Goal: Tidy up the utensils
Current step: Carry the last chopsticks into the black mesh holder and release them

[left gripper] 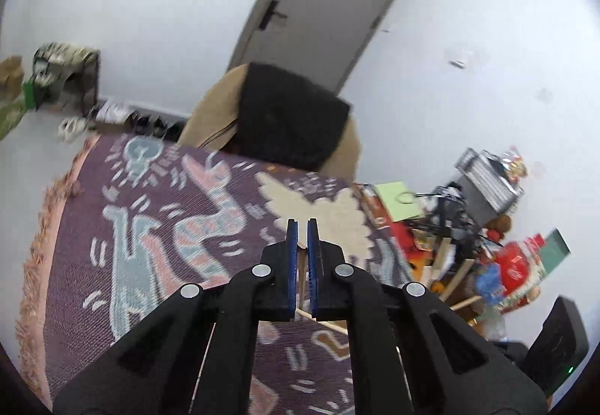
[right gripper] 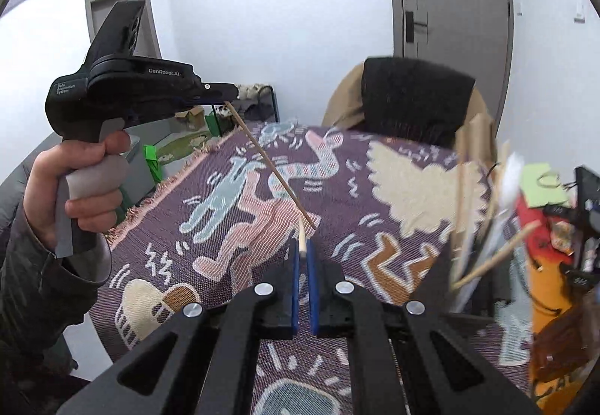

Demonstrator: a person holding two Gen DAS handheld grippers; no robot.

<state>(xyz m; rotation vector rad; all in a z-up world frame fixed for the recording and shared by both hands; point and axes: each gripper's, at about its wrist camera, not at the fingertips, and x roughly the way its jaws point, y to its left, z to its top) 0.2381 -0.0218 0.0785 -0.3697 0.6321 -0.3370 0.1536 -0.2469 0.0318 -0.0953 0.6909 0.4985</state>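
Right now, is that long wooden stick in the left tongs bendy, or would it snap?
Probably stiff: the wooden stick runs dead straight from the left tongs, with no sag though only its end is pinched. It looks thin, so likely light, and it might snap if forced. Being round and slim, it would probably roll if dropped on the patterned cloth.

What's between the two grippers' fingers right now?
Right wrist view: a thin wooden stick runs from the left gripper down to the right gripper, each shut on one end. Under it, only the patterned blanket.
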